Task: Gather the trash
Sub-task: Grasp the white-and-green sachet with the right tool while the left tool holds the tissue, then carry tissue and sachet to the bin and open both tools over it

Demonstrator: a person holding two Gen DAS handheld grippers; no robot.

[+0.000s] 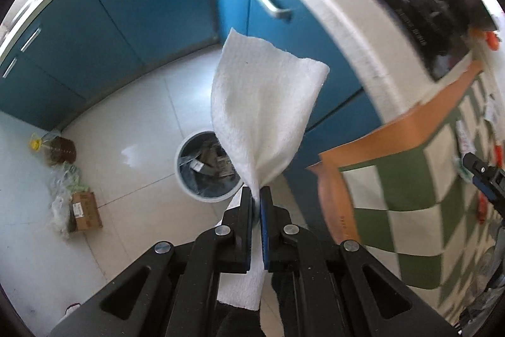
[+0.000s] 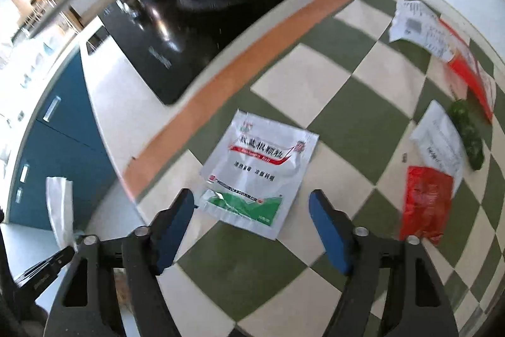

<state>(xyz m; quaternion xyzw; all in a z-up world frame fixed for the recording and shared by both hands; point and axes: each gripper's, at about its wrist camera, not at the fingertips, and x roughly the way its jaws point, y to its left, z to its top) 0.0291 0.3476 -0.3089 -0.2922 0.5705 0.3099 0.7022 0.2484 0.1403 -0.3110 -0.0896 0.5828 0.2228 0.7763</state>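
My left gripper (image 1: 256, 195) is shut on a white paper towel (image 1: 265, 103) and holds it in the air above a round trash bin (image 1: 189, 179) on the floor. The towel also shows in the right wrist view (image 2: 60, 204) at the far left. My right gripper (image 2: 252, 201) is open just above a silver medicine sachet (image 2: 255, 169) lying flat on the green-and-cream checkered cloth (image 2: 347, 122). A red wrapper (image 2: 423, 204), white paper slips (image 2: 442, 141) and a receipt (image 2: 416, 27) lie on the cloth to the right.
A black stovetop (image 2: 176, 33) with a pan sits behind the cloth. A green cucumber (image 2: 467, 135) lies at the right. Blue cabinets (image 1: 126, 21) line the floor; a cardboard box (image 1: 85, 210), bags and an oil bottle (image 1: 60, 147) stand at the left wall.
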